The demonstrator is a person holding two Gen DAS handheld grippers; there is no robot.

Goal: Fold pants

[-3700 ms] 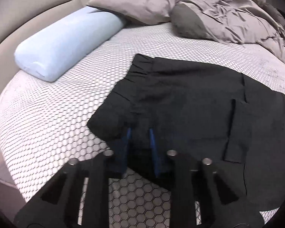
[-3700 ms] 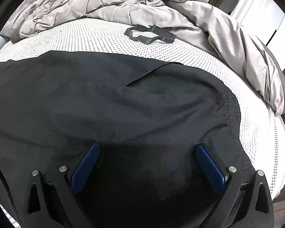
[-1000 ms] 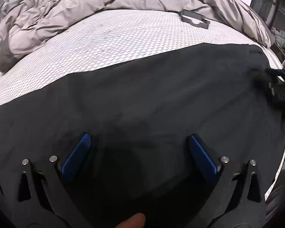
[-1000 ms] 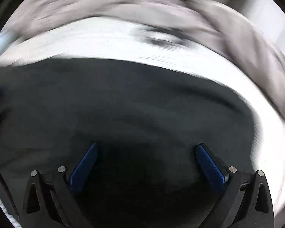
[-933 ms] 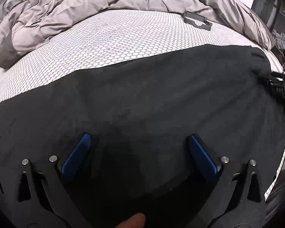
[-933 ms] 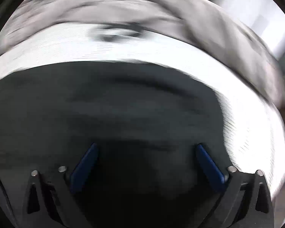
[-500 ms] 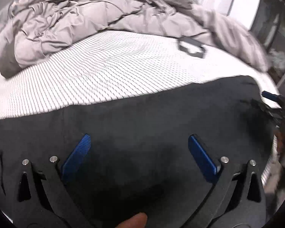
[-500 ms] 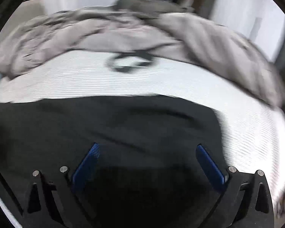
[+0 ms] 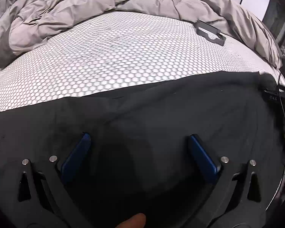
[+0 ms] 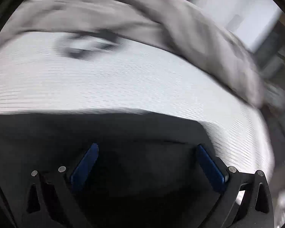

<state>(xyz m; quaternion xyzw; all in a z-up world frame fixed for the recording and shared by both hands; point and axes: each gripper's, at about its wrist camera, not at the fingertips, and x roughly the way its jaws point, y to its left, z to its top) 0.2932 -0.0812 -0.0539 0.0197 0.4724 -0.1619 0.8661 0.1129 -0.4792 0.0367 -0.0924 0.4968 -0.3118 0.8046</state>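
left gripper (image 9: 137,140) jaws wide, empty | right gripper (image 10: 147,150) same (view blurred) | pants (image 9: 161,110) flat on bed (image 9: 114,57) | pinch both near-edge corners together, lift evenly

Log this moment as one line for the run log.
left tool: open | right tool: open | pants: flat on mattress, ungrasped

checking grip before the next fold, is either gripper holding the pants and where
Nothing is held. The left gripper and right gripper are both wide open over the pants, with no cloth between the fingers.
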